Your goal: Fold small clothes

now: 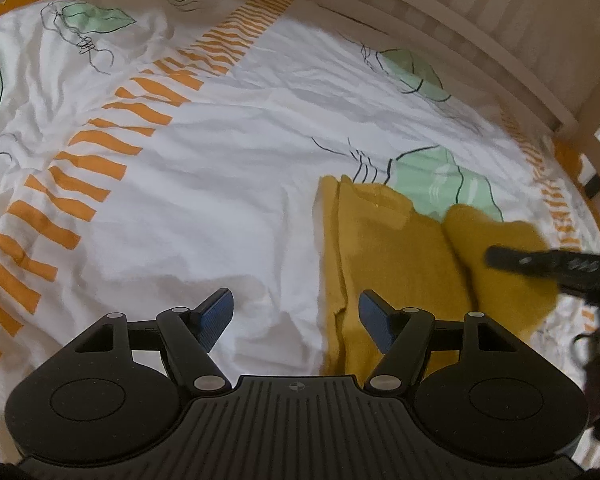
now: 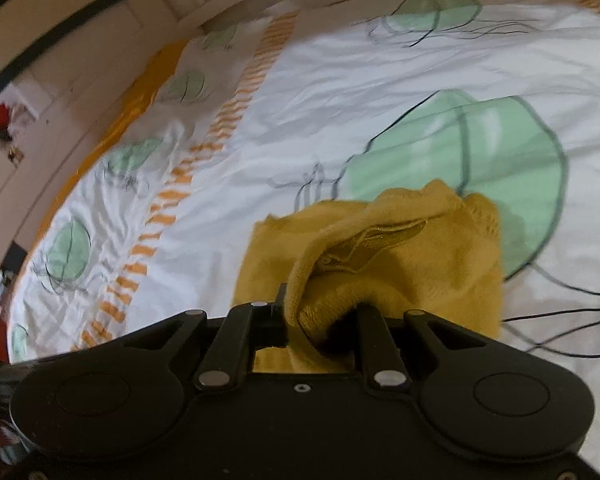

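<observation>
A mustard-yellow knit garment (image 1: pixel 388 252) lies on the white bedspread, right of centre in the left wrist view. My left gripper (image 1: pixel 296 312) is open and empty, hovering over the sheet at the garment's left edge; its blue pads (image 1: pixel 374 316) show. My right gripper (image 1: pixel 540 264) comes in from the right, blurred, over a raised fold of the garment. In the right wrist view my right gripper (image 2: pixel 320 316) is shut on a bunched edge of the yellow garment (image 2: pixel 420 264), lifting it off the bed; the fingertips are hidden by the cloth.
The bedspread (image 1: pixel 220 180) is white with orange striped bands (image 1: pixel 100 160) and green leaf shapes (image 2: pixel 480 152). A pale wooden bed rail (image 1: pixel 480 40) runs along the far right. A wall and cupboard (image 2: pixel 40 60) stand beyond the bed's left side.
</observation>
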The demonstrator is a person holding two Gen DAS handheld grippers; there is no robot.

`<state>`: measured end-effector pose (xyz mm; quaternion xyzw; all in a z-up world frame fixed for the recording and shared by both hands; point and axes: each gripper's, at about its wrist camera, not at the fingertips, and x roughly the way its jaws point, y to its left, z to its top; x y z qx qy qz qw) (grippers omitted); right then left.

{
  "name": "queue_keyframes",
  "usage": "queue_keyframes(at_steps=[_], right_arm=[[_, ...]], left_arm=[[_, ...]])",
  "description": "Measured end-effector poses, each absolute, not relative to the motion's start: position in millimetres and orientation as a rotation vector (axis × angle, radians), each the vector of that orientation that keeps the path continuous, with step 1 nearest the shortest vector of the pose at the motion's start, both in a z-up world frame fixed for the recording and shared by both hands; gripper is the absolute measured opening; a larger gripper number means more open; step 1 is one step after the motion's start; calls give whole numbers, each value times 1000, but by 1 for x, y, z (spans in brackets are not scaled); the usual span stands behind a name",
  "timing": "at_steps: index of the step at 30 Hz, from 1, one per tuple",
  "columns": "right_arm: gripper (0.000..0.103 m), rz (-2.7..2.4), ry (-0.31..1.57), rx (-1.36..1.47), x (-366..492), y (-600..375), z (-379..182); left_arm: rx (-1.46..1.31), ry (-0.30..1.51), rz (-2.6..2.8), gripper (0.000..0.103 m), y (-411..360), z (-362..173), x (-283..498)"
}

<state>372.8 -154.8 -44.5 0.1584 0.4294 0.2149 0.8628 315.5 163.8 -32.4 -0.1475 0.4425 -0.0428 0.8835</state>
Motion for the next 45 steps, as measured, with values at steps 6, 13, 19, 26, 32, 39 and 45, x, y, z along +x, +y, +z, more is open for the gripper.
queue_keyframes(at_steps=[6,13,19,26,32,39,45], right_arm=[[22,442,924,276,370,-120,-51],[35,401,970,196,375,-92,-67],[68,456,964,210,370,-75,-72],[73,538,912,262,364,-74,-70],[77,602,871,279,356,-70,-73],[80,601,816,267,348,-66,-75],[92,601,743,165,325,-50,-77]], left_arm=[[-326,924,-83,68,172,-33,316],[-330,940,-79,68,177,-37,317],[-333,932,-66,68,183,-36,316],[-354,904,-40,68,191,-30,315],[-382,864,3,68,206,-21,312],[-367,853,21,68,208,-18,313],[-335,842,-5,68,201,-14,311]])
